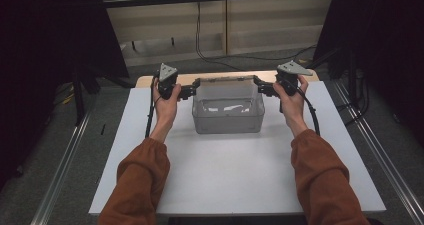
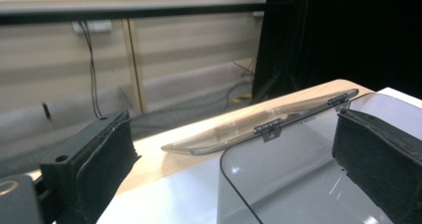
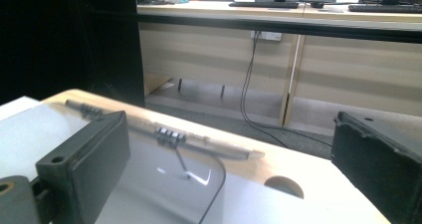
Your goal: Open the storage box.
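No readable writing, brand or label anywhere on the clear smoky-grey plastic box [image 1: 228,114], nor on its hinged clear lid [image 1: 227,80]; monitors at the top of the right gripper view too small to read.

Box sat toward the far middle of the white rectangular table top [image 1: 240,175], lid swung back behind it over the pale wooden edge strip [image 1: 220,75]. Left black two-jaw gripper [image 1: 192,89] held at the box's far left corner, jaws spread wide and grasping nothing; in the left gripper view [image 2: 234,179] the box's curved clear wall [image 2: 278,184] rose between the foam pads [image 2: 107,174], touching neither as far as could be told. Right black two-jaw gripper [image 1: 261,87] held at the far right corner, likewise spread wide and empty; in the right gripper view [image 3: 224,174] the box's rim corner lay between the jaws, small dark lid hinges [image 3: 169,136] just beyond.

Orange sleeves [image 1: 140,180] came in from the near edge. Beyond the table: grey floor, a black cable [image 1: 199,35] hanging down a beige panelled wall [image 1: 270,20], black curtains [image 1: 50,35] on both sides. Half-round notch [image 3: 283,186] cut in the wooden strip near the right jaw. Nothing stood between grippers and box
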Demonstrator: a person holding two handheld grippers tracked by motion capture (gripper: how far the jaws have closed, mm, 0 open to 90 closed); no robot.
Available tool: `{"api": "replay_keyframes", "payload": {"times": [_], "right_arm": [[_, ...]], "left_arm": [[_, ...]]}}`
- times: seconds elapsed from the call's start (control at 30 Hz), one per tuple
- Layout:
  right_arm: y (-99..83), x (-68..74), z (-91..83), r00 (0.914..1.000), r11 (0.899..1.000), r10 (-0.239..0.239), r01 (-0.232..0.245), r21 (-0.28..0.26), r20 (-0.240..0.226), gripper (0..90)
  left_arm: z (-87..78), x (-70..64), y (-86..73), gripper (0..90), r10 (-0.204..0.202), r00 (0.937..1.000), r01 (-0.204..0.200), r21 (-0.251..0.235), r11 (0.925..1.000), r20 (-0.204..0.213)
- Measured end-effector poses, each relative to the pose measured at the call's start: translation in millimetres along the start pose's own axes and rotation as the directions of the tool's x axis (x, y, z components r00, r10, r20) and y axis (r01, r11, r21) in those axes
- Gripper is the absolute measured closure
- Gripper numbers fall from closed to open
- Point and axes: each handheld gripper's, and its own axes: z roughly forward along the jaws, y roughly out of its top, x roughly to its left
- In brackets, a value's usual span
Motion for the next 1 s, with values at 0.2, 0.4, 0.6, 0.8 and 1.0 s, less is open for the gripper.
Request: {"api": "replay_keyframes", "payload": {"times": [0.2,0.4,0.6,0.8,1.0], "right_arm": [[-5.8,6.9,-19.0,0.9998,1.000,-0.015,0.015,-0.007,0.012,0.0],[-13.3,11.7,-37.3,0.9993,0.999,-0.032,0.032,-0.021,0.020,0.0],[-20.1,15.4,-56.9,0.9987,0.999,-0.042,0.043,-0.030,0.028,0.0],[-31.6,17.1,-76.7,0.9970,0.999,-0.044,0.046,-0.027,0.063,0.0],[-43.1,17.1,-95.6,0.9952,0.999,-0.044,0.046,-0.023,0.088,0.1]], "left_arm": [[-19.4,-7.4,-4.1,2.6,-0.002,0.9999,0.003,-0.034,0.9994,0.016],[-37.5,-13.3,-15.5,1.8,0.028,0.9991,-0.027,-0.016,0.9995,0.031],[-56.0,-15.0,-21.1,1.7,-0.007,0.9992,0.008,-0.036,0.9993,0.039],[-75.5,-20.9,-32.6,2.1,-0.007,0.9998,0.008,-0.055,0.9984,0.019],[-94.9,-27.6,-45.8,2.9,-0.009,0.9995,0.011,-0.066,0.9977,0.029]]}}
